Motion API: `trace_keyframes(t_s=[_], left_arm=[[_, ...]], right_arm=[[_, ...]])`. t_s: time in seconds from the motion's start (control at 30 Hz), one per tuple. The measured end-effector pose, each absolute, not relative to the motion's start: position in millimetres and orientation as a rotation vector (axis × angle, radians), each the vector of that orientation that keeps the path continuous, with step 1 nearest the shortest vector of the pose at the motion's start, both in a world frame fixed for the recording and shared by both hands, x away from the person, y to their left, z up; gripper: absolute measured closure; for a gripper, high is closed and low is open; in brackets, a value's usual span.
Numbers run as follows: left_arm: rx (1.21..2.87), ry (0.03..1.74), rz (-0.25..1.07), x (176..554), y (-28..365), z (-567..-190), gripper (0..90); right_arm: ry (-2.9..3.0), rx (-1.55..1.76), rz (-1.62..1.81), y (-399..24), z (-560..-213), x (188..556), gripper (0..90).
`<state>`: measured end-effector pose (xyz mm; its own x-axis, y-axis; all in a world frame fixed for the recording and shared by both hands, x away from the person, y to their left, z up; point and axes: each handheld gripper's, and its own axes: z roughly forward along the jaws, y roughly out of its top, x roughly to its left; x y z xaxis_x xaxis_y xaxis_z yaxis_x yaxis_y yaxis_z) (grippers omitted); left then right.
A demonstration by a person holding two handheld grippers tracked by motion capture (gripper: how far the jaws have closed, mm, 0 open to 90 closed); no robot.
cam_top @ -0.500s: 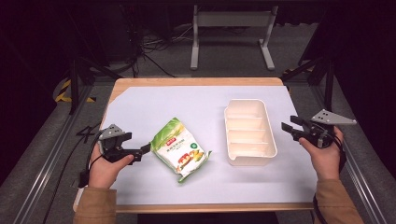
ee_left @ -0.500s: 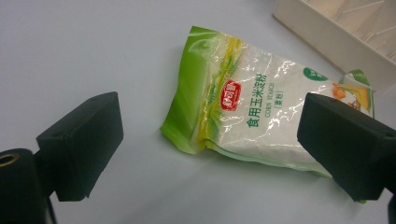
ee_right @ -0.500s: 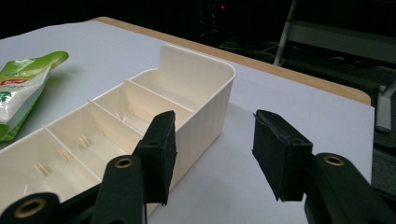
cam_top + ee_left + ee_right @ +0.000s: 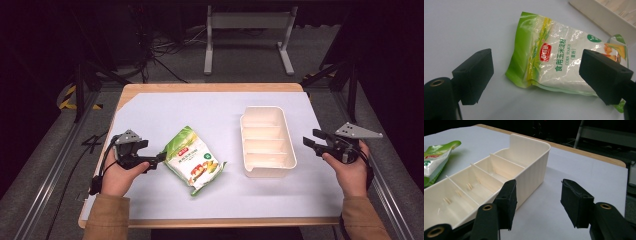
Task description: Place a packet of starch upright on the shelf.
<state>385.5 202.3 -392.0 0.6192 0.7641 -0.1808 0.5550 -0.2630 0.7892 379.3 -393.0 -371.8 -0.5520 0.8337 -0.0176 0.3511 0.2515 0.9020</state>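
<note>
From my feed the wooden bench [image 4: 210, 88] has a white sheet [image 4: 200, 115] over it, with a green starch bag [image 4: 194, 160] and divided cream tray [image 4: 268, 141] lying well apart.

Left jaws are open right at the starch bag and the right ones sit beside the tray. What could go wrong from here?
The left hand-held gripper faces the corn starch bag at its thin sealed edge: the glossy film may slip or crumple. The right hand-held gripper is close to the tray, so it might nudge the light wall sideways.

On the table [image 4: 150, 115], the corn starch bag [image 4: 194, 160] lies left of the divided tray [image 4: 267, 142], with the left gripper [image 4: 156, 159] just left of the bag and the right gripper [image 4: 310, 141] right of the tray.
</note>
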Motion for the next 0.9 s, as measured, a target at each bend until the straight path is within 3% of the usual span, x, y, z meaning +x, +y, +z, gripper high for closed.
trace_keyframes(t_s=[0.57, 0.9], left_arm=[[1.946, 1.097, 0.158, 418.9, 180.3, -425.5, 13.8], [2.029, 1.116, 0.094, 423.9, 171.7, -437.4, 13.7]], right_arm=[[2.028, 1.137, 1.212, -408.8, -383.7, 363.7, 43.2], [2.042, 1.142, 1.202, -406.9, -388.1, 365.5, 42.3]])
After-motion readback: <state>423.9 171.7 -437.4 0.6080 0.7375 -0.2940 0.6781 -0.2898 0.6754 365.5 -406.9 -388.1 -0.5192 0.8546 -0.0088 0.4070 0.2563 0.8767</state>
